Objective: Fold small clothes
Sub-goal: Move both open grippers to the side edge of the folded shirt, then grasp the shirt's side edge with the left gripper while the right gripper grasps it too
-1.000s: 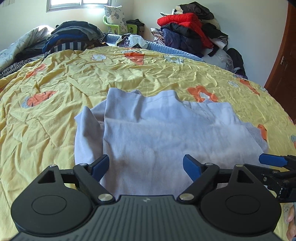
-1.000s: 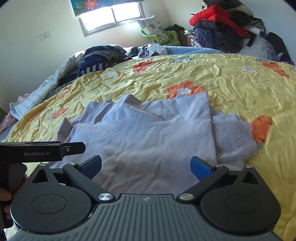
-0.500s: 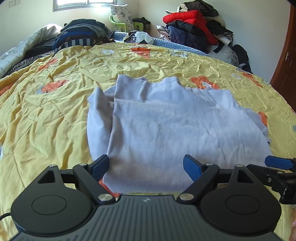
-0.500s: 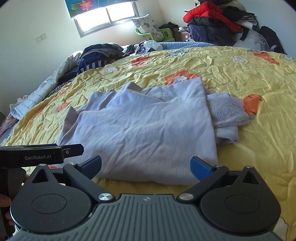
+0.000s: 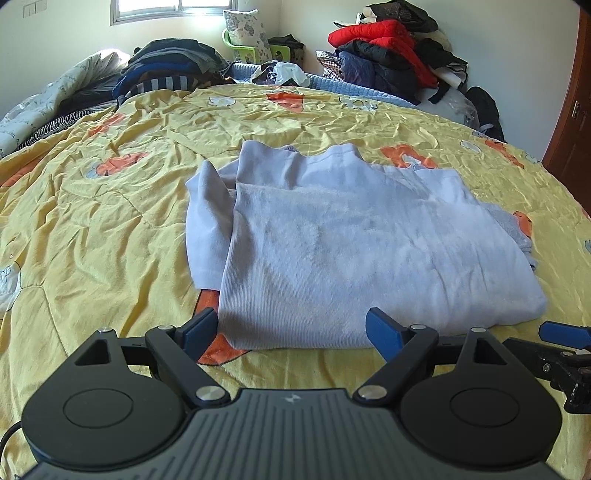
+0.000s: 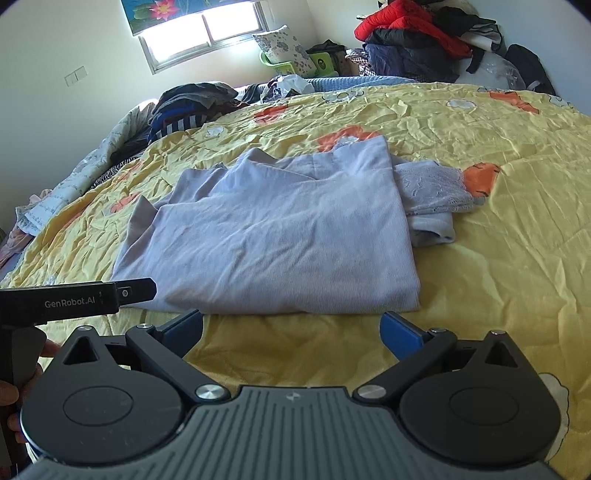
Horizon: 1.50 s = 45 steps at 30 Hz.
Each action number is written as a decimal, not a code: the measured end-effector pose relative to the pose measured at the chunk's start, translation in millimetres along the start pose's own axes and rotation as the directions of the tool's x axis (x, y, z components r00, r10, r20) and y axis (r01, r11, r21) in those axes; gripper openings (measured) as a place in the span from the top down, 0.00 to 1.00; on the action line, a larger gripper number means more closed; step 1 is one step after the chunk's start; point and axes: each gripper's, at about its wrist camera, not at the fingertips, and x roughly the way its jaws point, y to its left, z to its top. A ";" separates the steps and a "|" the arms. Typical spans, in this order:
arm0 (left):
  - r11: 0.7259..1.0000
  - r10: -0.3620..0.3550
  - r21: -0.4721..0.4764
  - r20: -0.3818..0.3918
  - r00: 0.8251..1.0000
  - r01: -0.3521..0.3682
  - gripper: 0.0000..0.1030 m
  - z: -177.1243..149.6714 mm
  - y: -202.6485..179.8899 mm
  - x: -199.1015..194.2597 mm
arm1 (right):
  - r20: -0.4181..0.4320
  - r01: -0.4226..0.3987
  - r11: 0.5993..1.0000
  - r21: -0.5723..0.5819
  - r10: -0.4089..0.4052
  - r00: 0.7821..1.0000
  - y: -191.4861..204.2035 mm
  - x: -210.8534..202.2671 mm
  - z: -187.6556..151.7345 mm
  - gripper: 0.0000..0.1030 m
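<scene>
A pale lilac garment (image 5: 351, 240) lies folded on the yellow flowered bedspread (image 5: 92, 229). It also shows in the right wrist view (image 6: 280, 236), with a lace part (image 6: 436, 184) sticking out at its right side. My left gripper (image 5: 291, 330) is open and empty, just in front of the garment's near edge. My right gripper (image 6: 291, 328) is open and empty, a little short of the near edge. The right gripper's blue fingertip (image 5: 561, 332) shows at the right of the left wrist view. The left gripper's body (image 6: 74, 301) shows at the left of the right wrist view.
Piles of dark and striped clothes (image 5: 170, 74) lie at the far left of the bed. A heap of red and dark jackets (image 5: 388, 55) stands at the far right. A flowered pillow (image 5: 247, 33) and green stool sit by the window. A brown door (image 5: 572, 110) is at right.
Both grippers have drawn back toward me, off the garment. The garment's near edge now lies ahead of the fingertips, with bedspread showing below it.
</scene>
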 end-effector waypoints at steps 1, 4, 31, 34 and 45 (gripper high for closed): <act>1.000 -0.001 0.000 0.000 1.000 0.001 0.15 -0.1 0.0 -0.1 | -0.001 0.000 1.000 0.002 0.000 1.000 -0.6 -0.3 -1.1 0.02; 1.000 -0.002 0.000 0.001 1.000 0.002 0.15 -1.4 0.2 -1.4 | -0.005 0.001 1.000 0.006 -0.001 1.000 -2.6 -0.6 -4.2 0.02; 0.843 -0.444 -0.374 -0.076 0.893 0.387 0.14 99.6 156.1 110.3 | 0.266 0.291 0.518 -0.804 -0.125 0.956 192.8 51.0 -50.7 0.02; 0.797 -0.515 -0.397 -0.050 0.856 0.456 0.12 105.8 161.1 123.5 | 0.304 0.326 0.502 -0.801 -0.128 0.944 198.0 56.3 -53.2 0.02; 0.747 -0.599 -0.394 -0.049 0.800 0.535 0.09 139.6 143.0 166.3 | 0.316 0.340 0.446 -0.828 -0.131 0.940 217.7 94.8 -44.4 0.46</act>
